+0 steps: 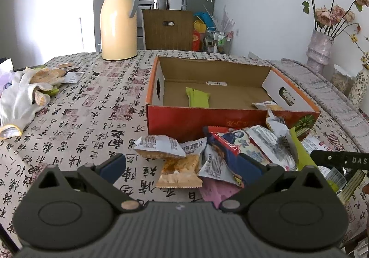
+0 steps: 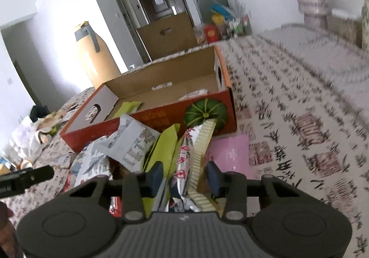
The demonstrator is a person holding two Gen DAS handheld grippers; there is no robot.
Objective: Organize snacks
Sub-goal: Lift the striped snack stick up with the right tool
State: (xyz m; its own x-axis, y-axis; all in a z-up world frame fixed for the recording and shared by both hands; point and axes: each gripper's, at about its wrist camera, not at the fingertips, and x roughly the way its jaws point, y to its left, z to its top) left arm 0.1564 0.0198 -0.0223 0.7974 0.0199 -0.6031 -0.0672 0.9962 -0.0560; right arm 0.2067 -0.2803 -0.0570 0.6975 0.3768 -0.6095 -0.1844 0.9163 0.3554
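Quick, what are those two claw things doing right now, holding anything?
Left gripper: open, holding nothing, above the snack pile.
Right gripper: fingers partly closed around packets in the pile; whether they grip yet cannot be told.

Soft daylight floods in from the left of both views, blowing out the wall there. The left-wrist view is sharp; the right-wrist view smears toward its right side. Corners darken and bend.

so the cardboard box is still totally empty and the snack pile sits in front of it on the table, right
Not empty. The left wrist view shows a green packet already lying inside the cardboard box. The snack pile does sit in front of it on the table.
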